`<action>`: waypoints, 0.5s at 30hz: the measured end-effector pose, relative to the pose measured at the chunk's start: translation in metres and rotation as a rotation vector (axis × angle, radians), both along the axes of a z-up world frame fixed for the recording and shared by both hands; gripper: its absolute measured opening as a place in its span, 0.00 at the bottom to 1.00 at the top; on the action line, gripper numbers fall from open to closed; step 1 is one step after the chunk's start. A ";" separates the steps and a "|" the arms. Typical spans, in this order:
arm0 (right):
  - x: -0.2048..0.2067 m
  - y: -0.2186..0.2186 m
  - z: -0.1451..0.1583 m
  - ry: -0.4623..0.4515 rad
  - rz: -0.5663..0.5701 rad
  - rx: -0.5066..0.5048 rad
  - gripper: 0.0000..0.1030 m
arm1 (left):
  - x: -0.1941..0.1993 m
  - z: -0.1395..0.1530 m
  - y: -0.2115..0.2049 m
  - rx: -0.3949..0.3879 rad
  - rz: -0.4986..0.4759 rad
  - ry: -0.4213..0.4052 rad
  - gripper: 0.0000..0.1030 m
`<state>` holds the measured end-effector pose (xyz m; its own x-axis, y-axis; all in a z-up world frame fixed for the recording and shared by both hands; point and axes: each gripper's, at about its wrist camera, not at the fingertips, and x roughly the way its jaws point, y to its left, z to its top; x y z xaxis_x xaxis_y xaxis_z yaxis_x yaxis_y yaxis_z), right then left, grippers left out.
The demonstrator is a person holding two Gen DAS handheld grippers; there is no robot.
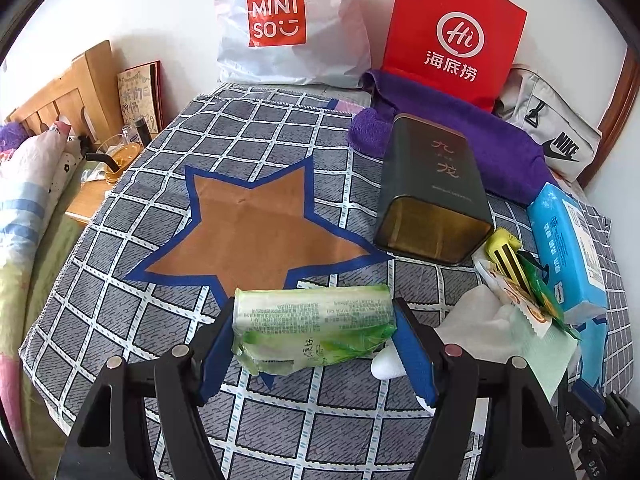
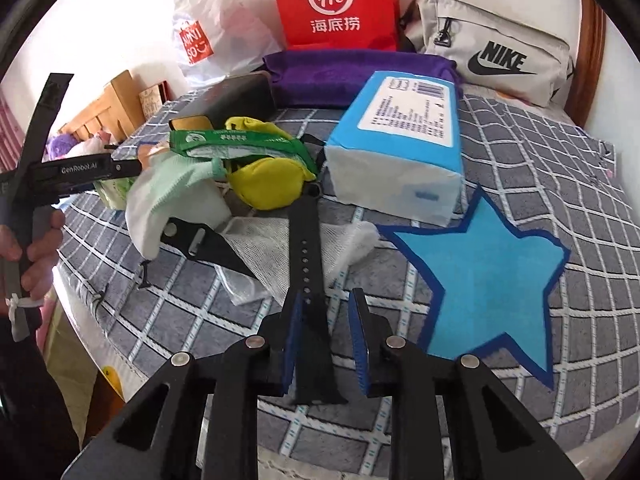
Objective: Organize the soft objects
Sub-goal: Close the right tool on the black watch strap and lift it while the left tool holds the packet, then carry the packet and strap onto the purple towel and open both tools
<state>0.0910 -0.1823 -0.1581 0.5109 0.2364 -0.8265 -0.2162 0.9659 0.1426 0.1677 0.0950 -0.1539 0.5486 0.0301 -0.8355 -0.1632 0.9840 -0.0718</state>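
Both grippers gripping soft items

Left gripper (image 1: 314, 330) jaws clamp the squashy green tissue pack (image 1: 312, 326) mid-body; right gripper (image 2: 326, 332) jaws, narrowly parted, pinch the limp black strap (image 2: 306, 248) near its end.

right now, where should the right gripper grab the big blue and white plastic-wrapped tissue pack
Probably across the long sides of the blue and white tissue pack, near its white end, coming down from over the light blue star patch. It lies flat, that end nearest, and looks soft enough to squeeze. The yellow fabric pouch crowds its left side.
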 end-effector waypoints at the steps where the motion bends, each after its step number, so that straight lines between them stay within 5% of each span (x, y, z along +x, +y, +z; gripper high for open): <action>1: 0.004 0.002 -0.004 0.005 0.000 -0.008 0.23 | 0.000 0.000 -0.001 0.002 -0.002 0.001 0.69; 15: 0.004 0.015 -0.015 0.009 0.048 -0.069 0.23 | 0.000 -0.002 -0.006 0.042 -0.001 0.009 0.70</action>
<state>0.0946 -0.1678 -0.1729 0.4925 0.2028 -0.8463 -0.2619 0.9619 0.0781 0.1674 0.0886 -0.1563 0.5410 0.0653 -0.8385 -0.1632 0.9862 -0.0285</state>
